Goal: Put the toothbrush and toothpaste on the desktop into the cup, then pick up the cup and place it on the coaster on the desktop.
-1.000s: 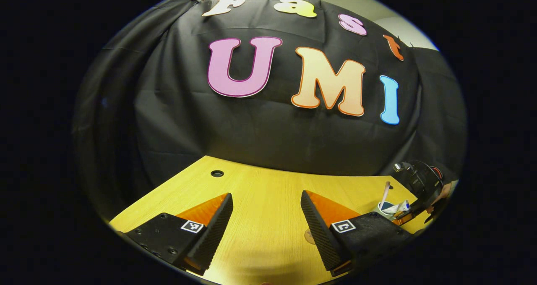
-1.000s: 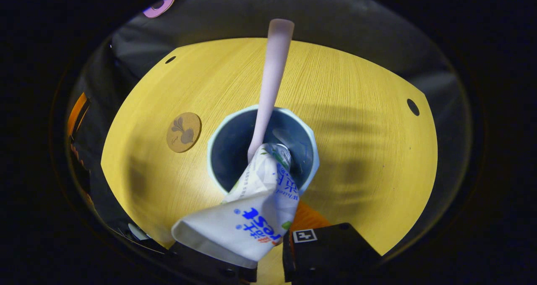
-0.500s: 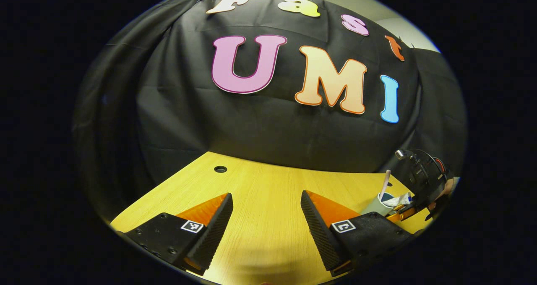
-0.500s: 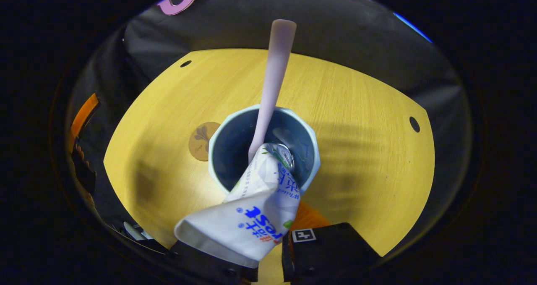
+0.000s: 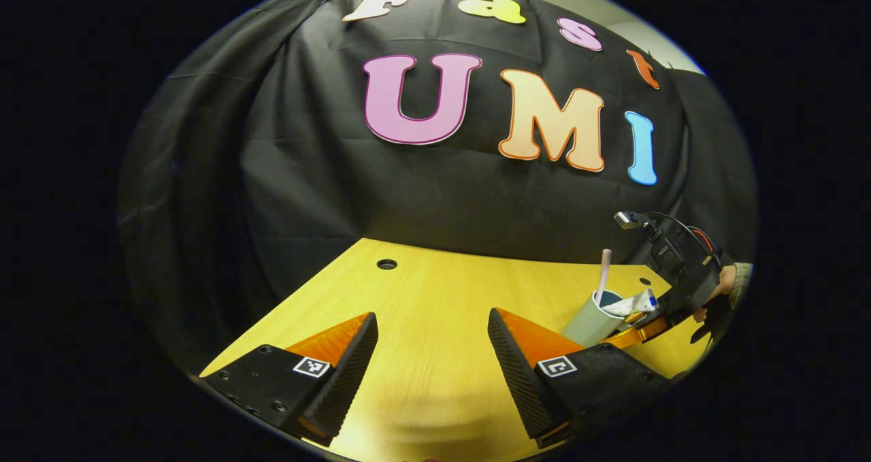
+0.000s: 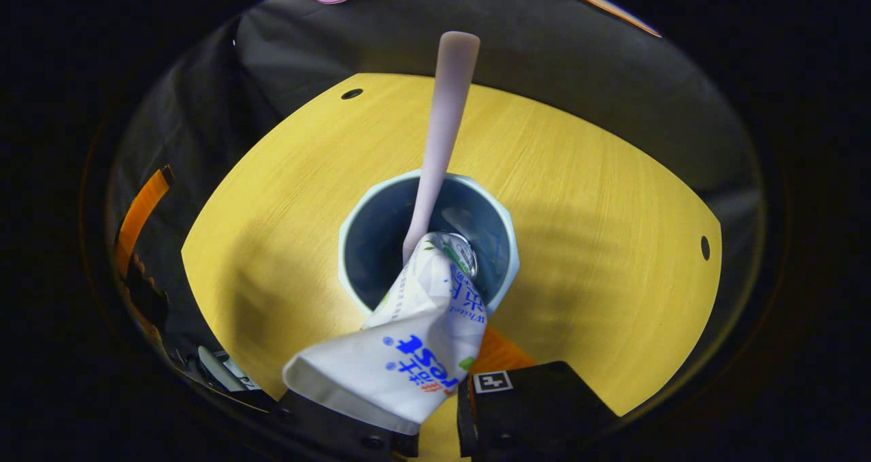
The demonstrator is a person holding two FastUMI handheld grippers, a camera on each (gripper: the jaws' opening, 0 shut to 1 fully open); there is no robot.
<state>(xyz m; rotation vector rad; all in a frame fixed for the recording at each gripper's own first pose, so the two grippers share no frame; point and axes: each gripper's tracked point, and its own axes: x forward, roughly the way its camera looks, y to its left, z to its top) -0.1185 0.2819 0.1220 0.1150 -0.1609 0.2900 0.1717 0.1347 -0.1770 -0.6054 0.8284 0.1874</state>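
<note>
Broadly, the yellow desktop [image 6: 599,196] is spreading beneath everything. Above it the cup [image 6: 507,244] is tilting in the right gripper [image 6: 435,407], whose fingers are clenching its near wall; the toothpaste [image 6: 408,339] is lolling over the rim, the toothbrush [image 6: 442,128] is standing inside. Over the desktop the left gripper [image 5: 432,360] is hovering released.
</note>
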